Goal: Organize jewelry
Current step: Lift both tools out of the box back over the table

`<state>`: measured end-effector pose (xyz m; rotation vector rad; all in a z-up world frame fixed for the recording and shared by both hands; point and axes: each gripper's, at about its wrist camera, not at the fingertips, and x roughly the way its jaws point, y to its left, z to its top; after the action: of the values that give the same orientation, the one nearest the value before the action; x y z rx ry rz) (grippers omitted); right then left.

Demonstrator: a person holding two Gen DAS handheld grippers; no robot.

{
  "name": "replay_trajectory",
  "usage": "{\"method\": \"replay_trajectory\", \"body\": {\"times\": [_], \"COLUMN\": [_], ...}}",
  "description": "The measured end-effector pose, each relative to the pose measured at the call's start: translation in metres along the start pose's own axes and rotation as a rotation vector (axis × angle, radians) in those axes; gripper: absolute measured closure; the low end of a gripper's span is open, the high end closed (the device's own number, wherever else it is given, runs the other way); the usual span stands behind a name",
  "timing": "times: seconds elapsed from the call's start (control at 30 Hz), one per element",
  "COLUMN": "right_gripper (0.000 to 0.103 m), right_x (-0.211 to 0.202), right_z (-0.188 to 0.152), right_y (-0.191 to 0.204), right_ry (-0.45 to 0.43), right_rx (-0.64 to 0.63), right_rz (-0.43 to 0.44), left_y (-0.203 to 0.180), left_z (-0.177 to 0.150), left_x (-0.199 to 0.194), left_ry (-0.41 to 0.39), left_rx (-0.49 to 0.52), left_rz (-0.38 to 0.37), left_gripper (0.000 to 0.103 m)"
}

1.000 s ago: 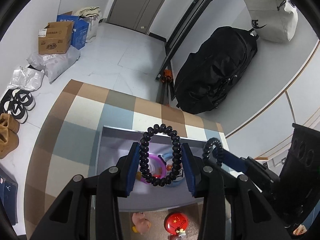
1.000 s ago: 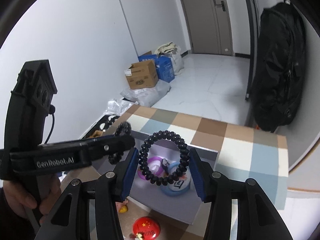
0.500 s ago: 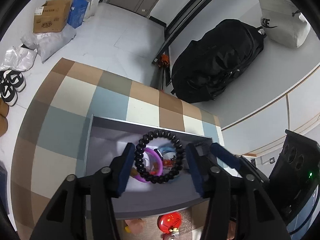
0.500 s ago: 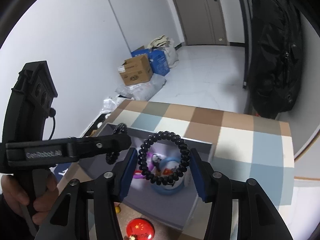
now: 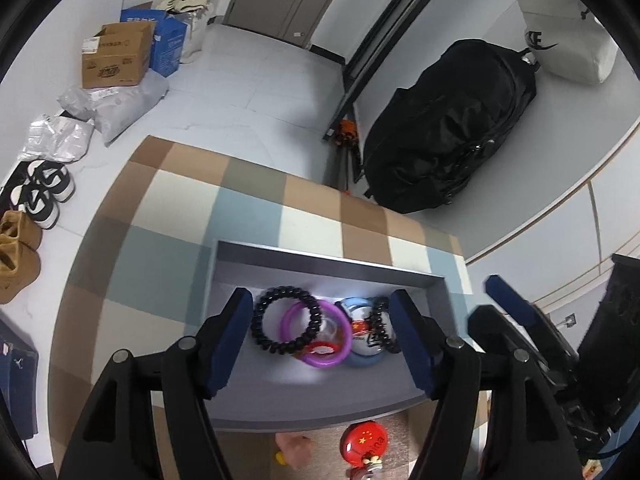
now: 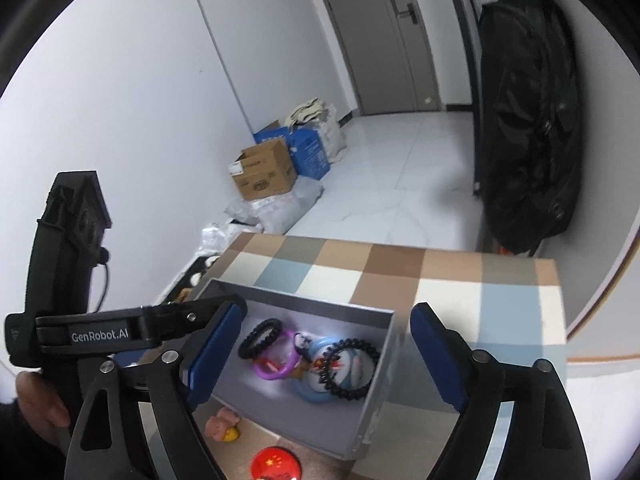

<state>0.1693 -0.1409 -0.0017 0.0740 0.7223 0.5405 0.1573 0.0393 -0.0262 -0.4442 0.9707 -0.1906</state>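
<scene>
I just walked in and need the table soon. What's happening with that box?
A person is sorting jewelry with a handheld gripper in each hand. The left gripper and right gripper have just been opening, with nothing between their fingers. Two black beaded bracelets now lie in the grey box, beside a purple ring.

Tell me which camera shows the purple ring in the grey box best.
The left wrist view. There the purple ring lies near the picture's centre inside the grey box, its whole loop traceable, partly under a black spiral bracelet. The right wrist view shows it smaller and foreshortened, with glare blurring its lower edge.
</scene>
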Motion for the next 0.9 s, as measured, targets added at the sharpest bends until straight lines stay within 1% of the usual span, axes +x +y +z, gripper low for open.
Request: {"method": "replay_trajectory", "body": {"times": [0.03, 0.1, 0.2, 0.3, 0.37, 0.4, 0.43, 0.47, 0.53, 0.6, 0.73, 0.9], "right_gripper": [0.006, 0.004, 0.004, 0.004, 0.002, 0.0, 0.0, 0.0, 0.0, 0.0, 0.0, 0.0], "right_x": [-0.001, -0.005, -0.009, -0.011, -0.015, -0.017, -0.02, -0.022, -0.024, -0.027, -0.034, -0.034], "right_z": [0.0, -0.002, -0.006, -0.01, -0.011, -0.012, -0.014, -0.015, -0.016, -0.02, -0.026, -0.04], "right_y": [0.001, 0.003, 0.007, 0.009, 0.008, 0.008, 0.007, 0.006, 0.003, -0.001, -0.002, 0.0], "right_ry": [-0.008, -0.026, -0.037, -0.038, -0.044, -0.048, -0.052, -0.054, -0.05, -0.043, -0.031, 0.021], "right_rx": [-0.006, -0.014, -0.036, -0.044, -0.041, -0.041, -0.041, -0.04, -0.031, -0.015, -0.001, 0.002], "right_rz": [-0.008, -0.012, -0.013, -0.034, -0.042, -0.047, -0.053, -0.056, -0.062, -0.057, -0.034, -0.026], "left_y": [0.001, 0.001, -0.002, -0.003, -0.005, -0.005, -0.006, -0.007, -0.007, -0.01, -0.014, -0.021], "left_z": [0.0, -0.002, -0.005, -0.01, -0.014, -0.016, -0.018, -0.02, -0.026, -0.032, -0.042, -0.059], "left_x": [-0.001, -0.003, -0.008, -0.015, -0.021, -0.024, -0.026, -0.028, -0.032, -0.035, -0.039, -0.043], "left_ry": [0.001, 0.0, -0.012, -0.033, -0.048, -0.056, -0.065, -0.075, -0.102, -0.119, -0.127, -0.124], "left_rx": [-0.004, -0.003, 0.01, 0.019, 0.032, 0.038, 0.045, 0.051, 0.053, 0.064, 0.093, 0.154], "left_rz": [-0.003, -0.001, 0.01, 0.018, 0.024, 0.026, 0.03, 0.044, 0.079, 0.104, 0.147, 0.186], "left_gripper": [0.037, 0.037, 0.037, 0.037, 0.037, 0.037, 0.035, 0.026, 0.019, 0.019, 0.019, 0.019]}}
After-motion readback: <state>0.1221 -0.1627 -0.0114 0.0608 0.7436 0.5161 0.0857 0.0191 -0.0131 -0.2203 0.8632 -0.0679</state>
